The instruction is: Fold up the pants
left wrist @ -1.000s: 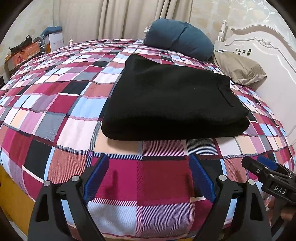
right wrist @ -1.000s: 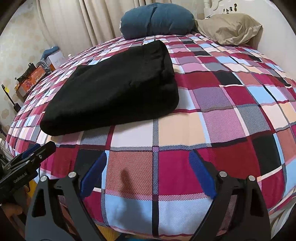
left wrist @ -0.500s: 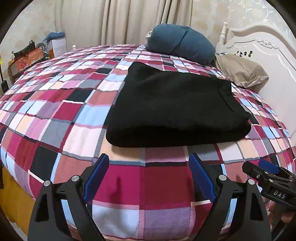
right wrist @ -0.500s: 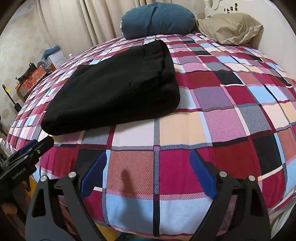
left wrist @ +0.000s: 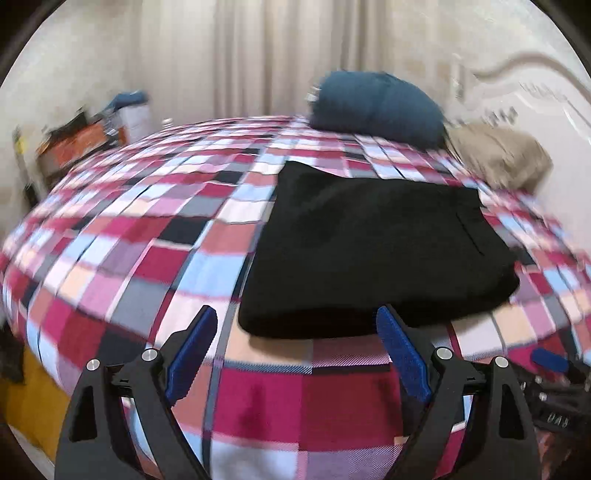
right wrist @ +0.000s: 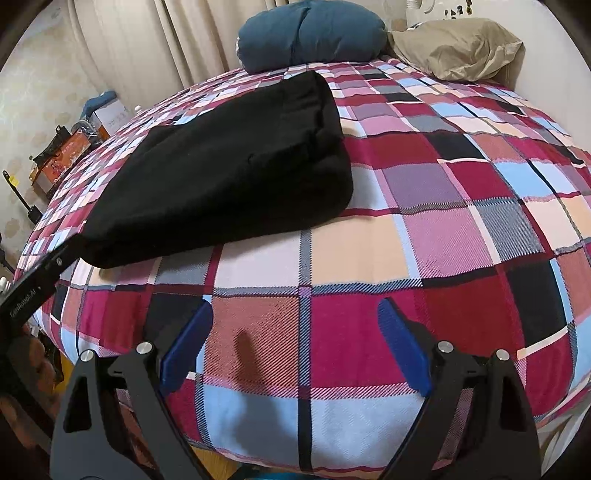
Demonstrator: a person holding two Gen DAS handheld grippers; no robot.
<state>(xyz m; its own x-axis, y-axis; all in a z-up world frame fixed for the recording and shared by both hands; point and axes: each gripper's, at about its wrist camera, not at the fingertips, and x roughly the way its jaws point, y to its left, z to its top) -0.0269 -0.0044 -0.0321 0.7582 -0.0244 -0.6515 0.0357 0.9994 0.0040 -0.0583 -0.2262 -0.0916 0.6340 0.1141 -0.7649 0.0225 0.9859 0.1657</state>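
The black pants (left wrist: 373, 251) lie folded in a thick rectangle on the plaid bedspread (left wrist: 155, 236). They also show in the right wrist view (right wrist: 229, 173), at the upper left. My left gripper (left wrist: 295, 350) is open and empty, close to the pants' near edge and apart from it. My right gripper (right wrist: 295, 343) is open and empty above the bedspread (right wrist: 443, 206) near the bed's front edge, to the right of the pants. The left gripper's body (right wrist: 33, 291) shows at the left edge of the right wrist view.
A dark blue pillow (right wrist: 310, 33) and a beige pillow (right wrist: 461, 48) lie at the head of the bed. A white headboard (left wrist: 535, 92) stands at the right. Boxes and clutter (right wrist: 74, 144) sit on the floor at the far left, curtains (left wrist: 240, 55) behind.
The left wrist view has tilted up and shifted left with motion blur, so the pants sit further right and nearer my left fingers. The right gripper has barely moved.
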